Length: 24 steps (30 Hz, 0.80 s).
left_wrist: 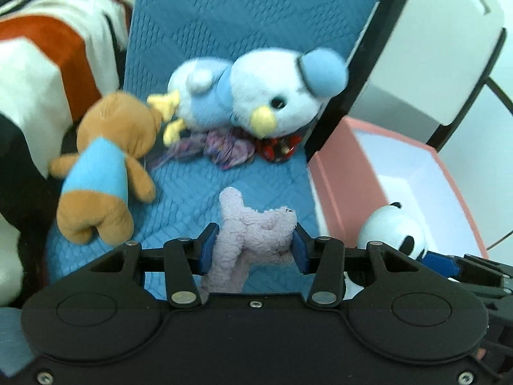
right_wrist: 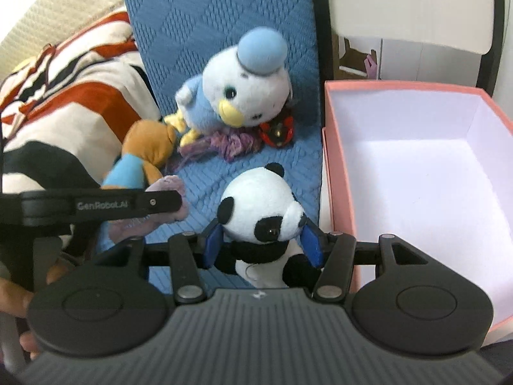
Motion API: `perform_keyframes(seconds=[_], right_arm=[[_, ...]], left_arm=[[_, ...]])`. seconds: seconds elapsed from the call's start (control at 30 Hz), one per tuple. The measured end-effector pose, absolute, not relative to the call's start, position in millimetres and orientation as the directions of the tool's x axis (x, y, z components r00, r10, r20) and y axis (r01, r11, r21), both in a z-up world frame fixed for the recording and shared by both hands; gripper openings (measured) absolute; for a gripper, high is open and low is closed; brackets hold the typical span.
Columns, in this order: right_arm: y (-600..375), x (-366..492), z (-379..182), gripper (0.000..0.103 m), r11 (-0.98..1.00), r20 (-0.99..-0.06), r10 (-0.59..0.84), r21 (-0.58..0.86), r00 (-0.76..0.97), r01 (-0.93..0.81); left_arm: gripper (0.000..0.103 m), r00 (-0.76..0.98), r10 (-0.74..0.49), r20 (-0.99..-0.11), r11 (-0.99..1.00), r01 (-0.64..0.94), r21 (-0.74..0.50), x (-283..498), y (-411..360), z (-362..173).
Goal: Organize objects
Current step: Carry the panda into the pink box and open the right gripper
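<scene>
**Two plush toys in the claws, pink box waiting on the right**

Over on the left, a striped red, white and black blanket [left_wrist: 48, 51] lies bunched against the blue quilted cushion [left_wrist: 224, 16]. Just beside it sprawls a brown teddy bear [left_wrist: 105, 163] in a light-blue shirt, lying face down on the quilt and untouched. Behind it, a blue-and-white bird plush [left_wrist: 256, 96] with a round blue cap leans against the cushion back, with a purple scrap of fabric [left_wrist: 224, 147] and a small red-and-black toy [left_wrist: 279, 147] tucked under it.

Now the action. The left gripper [left_wrist: 253, 250] has its blue pads pressed into a pale lilac plush [left_wrist: 253, 227], jaws partly closed, the soft body squeezed between them and hanging clear of the quilt. To its right, the right gripper [right_wrist: 263, 243] clamps a panda plush [right_wrist: 259, 211] at the neck, jaws about half open around it, head poking up above the pads. From the right wrist view the panda sits just short of the pink box [right_wrist: 340, 166], whose white interior looks bare as far as I can see.

The step in hand, I'd judge, is the carry: both toys picked, neither yet dropped in. Next calls for swinging each claw rightward over the box rim, clearing that pink wall, then letting go inside. The panda is nearer and should go first; the two grippers are close together, so they'll need to avoid crowding each other at the opening.
</scene>
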State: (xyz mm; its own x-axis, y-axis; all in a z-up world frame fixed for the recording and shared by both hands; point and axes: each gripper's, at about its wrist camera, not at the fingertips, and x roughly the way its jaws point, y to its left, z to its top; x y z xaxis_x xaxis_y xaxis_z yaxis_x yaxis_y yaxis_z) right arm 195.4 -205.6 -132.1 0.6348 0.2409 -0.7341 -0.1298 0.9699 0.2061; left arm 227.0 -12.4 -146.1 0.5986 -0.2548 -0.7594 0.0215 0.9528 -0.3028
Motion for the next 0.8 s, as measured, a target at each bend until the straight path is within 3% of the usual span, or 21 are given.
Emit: perform_keyframes(seconds=[0.8], right_arm=[[-288.7, 191.3, -6.1, 0.056, 0.959, -0.627, 0.258, 0.259, 0.735, -0.115]], left_arm=[[0.045, 0.695, -0.279, -0.663, 0.943, 0.068, -0.326, 227.6, -93.6, 3.5]])
